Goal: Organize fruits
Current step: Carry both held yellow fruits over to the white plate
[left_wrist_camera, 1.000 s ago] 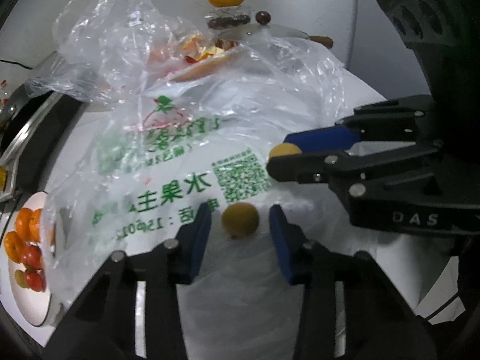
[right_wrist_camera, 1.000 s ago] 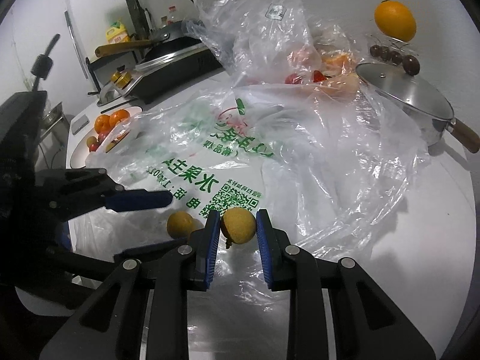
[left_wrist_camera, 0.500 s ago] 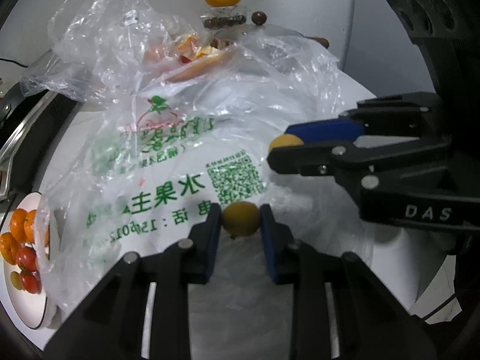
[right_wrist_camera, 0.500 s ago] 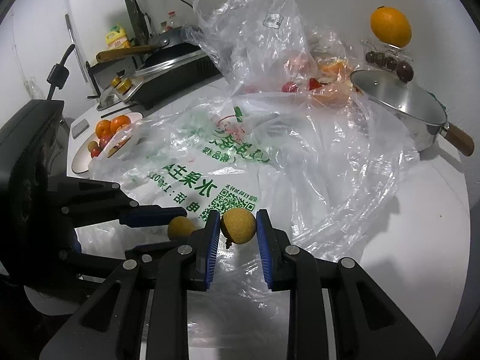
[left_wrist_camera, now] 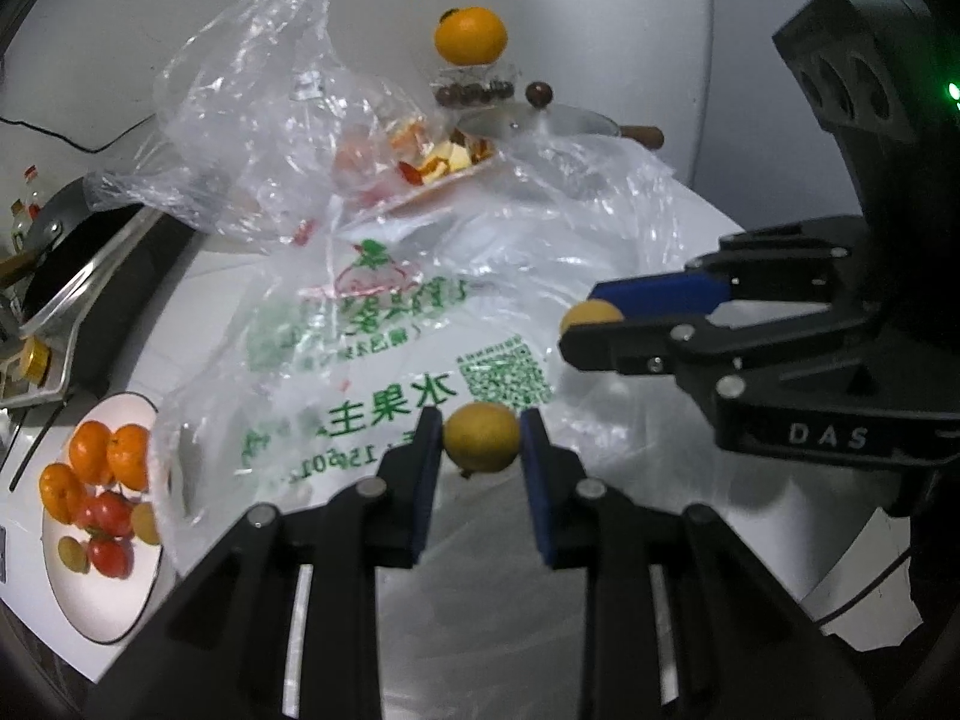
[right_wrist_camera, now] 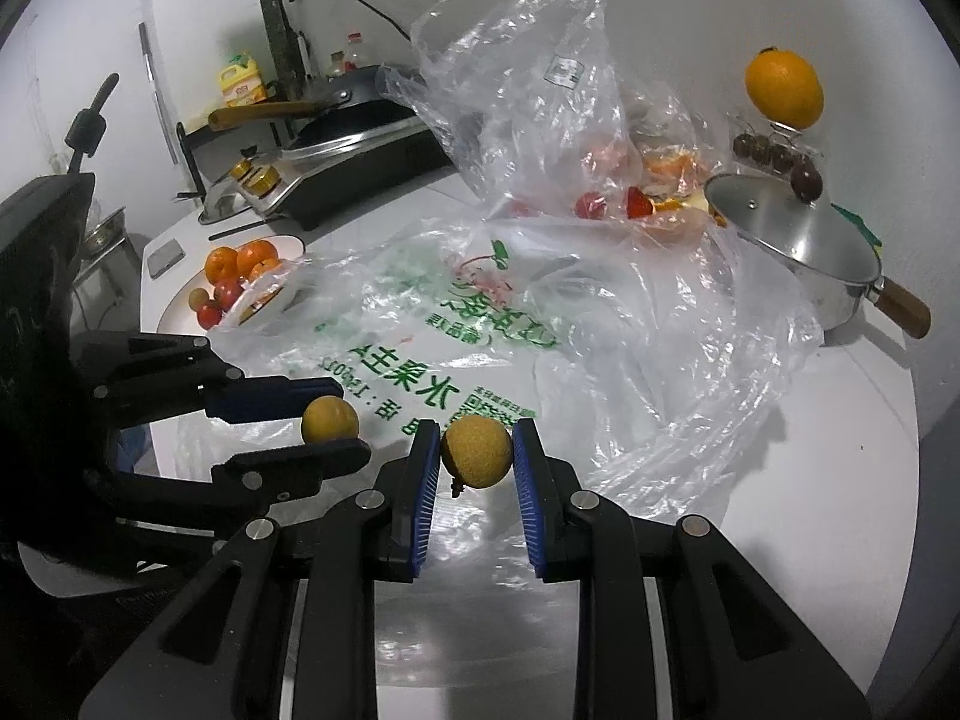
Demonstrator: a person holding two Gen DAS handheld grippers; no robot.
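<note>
Both tools are pinching fruit above the white worktop (right_wrist_camera: 840, 480). The left tool (left_wrist_camera: 482, 438) has its blue pads closed on a small yellow-brown fruit (left_wrist_camera: 482, 437), gripped across its widest part, and its jaws have just been closing onto it. The right tool (right_wrist_camera: 476, 450) is clamped the same way on a second round fruit (right_wrist_camera: 476, 450) with a rougher skin and a short stem stub hanging below. Each fruit hangs just over the printed plastic bag (right_wrist_camera: 420, 324) spread flat on the worktop, clear of the film as far as I can judge. These look light and firm, with a thin skin that would likely bruise or split under too hard a squeeze, and being round they could roll out of flat pads if the hold drifts off centre, so the grip across the middle seems right. Off to the left, a white plate (left_wrist_camera: 90, 606) already carries oranges and small red fruits, partly overlapped by the bag's edge, and it seems the likely place for these two. A crumpled clear bag (right_wrist_camera: 528, 78) stands behind, and a lidded pan (right_wrist_camera: 798, 240) sits to the right.
</note>
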